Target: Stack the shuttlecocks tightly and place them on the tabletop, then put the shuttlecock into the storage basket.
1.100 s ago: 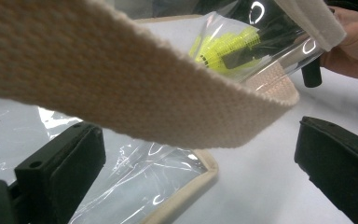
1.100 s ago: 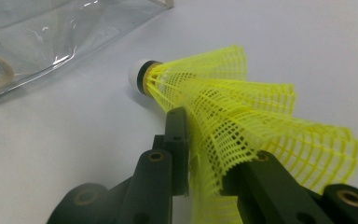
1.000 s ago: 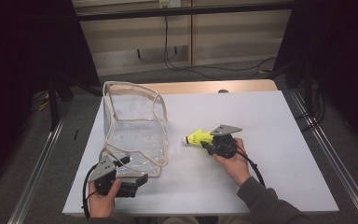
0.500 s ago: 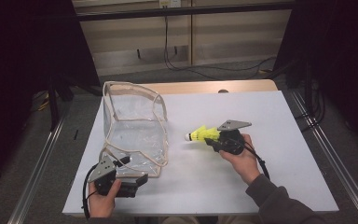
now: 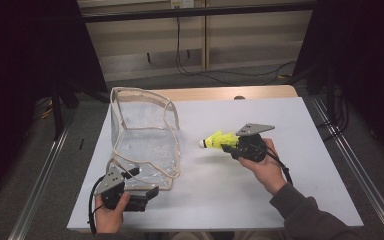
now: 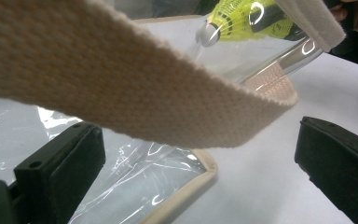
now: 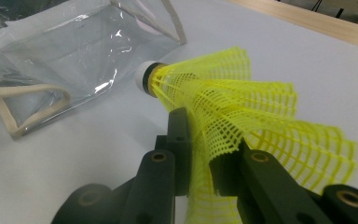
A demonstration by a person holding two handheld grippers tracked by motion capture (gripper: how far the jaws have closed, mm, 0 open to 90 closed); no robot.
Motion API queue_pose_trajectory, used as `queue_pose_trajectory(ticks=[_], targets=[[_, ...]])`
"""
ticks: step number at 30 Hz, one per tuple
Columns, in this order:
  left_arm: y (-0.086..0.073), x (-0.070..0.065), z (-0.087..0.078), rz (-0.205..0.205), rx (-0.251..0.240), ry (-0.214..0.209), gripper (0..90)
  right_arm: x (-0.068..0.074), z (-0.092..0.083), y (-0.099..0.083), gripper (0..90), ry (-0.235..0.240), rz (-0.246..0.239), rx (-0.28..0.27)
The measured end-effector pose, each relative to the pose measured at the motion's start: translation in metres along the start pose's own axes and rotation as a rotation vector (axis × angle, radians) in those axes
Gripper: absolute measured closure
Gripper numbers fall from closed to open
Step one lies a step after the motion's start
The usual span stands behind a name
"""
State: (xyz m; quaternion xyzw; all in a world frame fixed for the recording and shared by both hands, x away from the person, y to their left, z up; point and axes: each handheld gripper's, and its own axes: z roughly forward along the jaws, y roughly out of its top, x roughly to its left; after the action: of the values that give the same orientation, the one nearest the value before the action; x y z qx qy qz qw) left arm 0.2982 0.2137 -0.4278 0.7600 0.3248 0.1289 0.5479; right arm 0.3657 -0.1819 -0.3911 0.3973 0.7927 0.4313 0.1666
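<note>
A yellow shuttlecock (image 5: 219, 140) with a white cork tip hangs above the white table (image 5: 305, 125), tip pointing left toward the bag. My right gripper (image 5: 230, 146) is shut on its mesh skirt (image 7: 223, 102), which is squashed between the jaws (image 7: 200, 135). A clear plastic bag (image 5: 142, 135) with beige trim stands left of centre, its mouth upward. My left gripper (image 5: 152, 192) rests at the bag's near corner with its jaws wide apart. In the left gripper view the beige strap (image 6: 121, 93) arcs above the open jaws (image 6: 196, 140), and the shuttlecock (image 6: 242, 18) shows through the plastic.
A strip of bare wooden tabletop (image 5: 220, 93) runs along the back of the white surface. Metal rails (image 5: 350, 165) flank both sides of the table. Cables (image 5: 200, 70) lie on the floor behind. The bag's loose strap loop (image 7: 28, 102) lies on the table.
My right gripper has risen with the shuttlecock in it and drifted slightly to the right. The left gripper and the bag have stayed in place.
</note>
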Motion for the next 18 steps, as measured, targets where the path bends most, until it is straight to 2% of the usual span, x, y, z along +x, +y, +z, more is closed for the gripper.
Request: queue_pose_trajectory(ticks=[18], targets=[[0.0,0.0,-0.001,-0.001,-0.005,-0.001,1.7,0.005,-0.016,0.034,80.1,0.032,-0.03,0.004]])
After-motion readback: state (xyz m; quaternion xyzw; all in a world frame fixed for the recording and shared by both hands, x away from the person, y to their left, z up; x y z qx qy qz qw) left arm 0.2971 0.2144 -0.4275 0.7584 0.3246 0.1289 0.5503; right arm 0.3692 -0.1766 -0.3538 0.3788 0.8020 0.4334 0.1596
